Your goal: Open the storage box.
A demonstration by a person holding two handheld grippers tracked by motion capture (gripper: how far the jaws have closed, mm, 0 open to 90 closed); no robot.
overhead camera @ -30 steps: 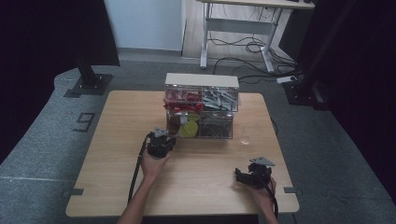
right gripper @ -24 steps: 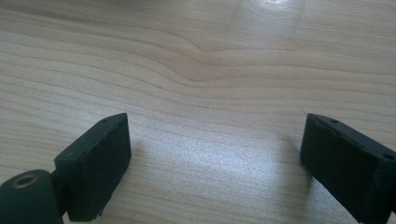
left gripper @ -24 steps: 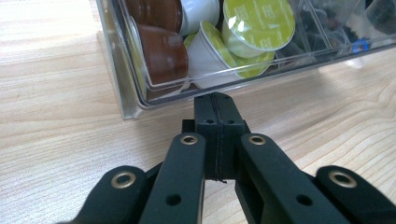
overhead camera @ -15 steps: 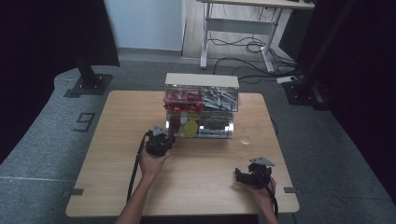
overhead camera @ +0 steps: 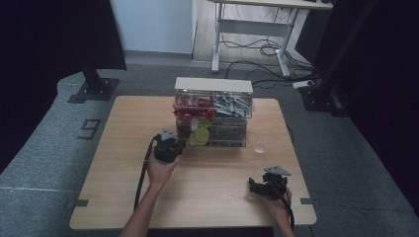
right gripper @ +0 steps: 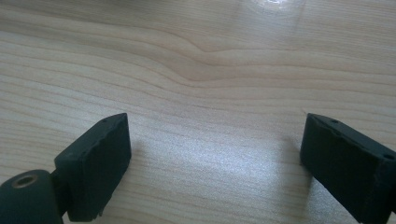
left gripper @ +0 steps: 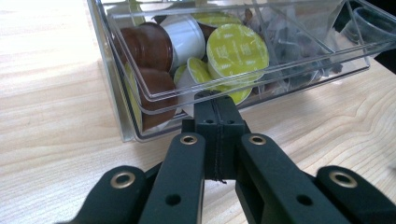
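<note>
The clear plastic drawer (left gripper: 140, 100), smooth-walled and packed with round foil-lidded capsules (left gripper: 237, 50), juts from the organizer (overhead camera: 212, 112) mid-counter (overhead camera: 123, 148). The left hand-held gripper (left gripper: 218, 109) is closed, its tips at the drawer's front lip. The right hand-held gripper (right gripper: 215, 154) gapes empty over bare grained wood, near the counter's front edge.

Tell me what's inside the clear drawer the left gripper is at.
The clear drawer holds coffee capsules: yellow-green-lidded, brown and white ones. The compartment beside it holds dark pieces too blurred to name. What lies under the top capsules is covered.
</note>
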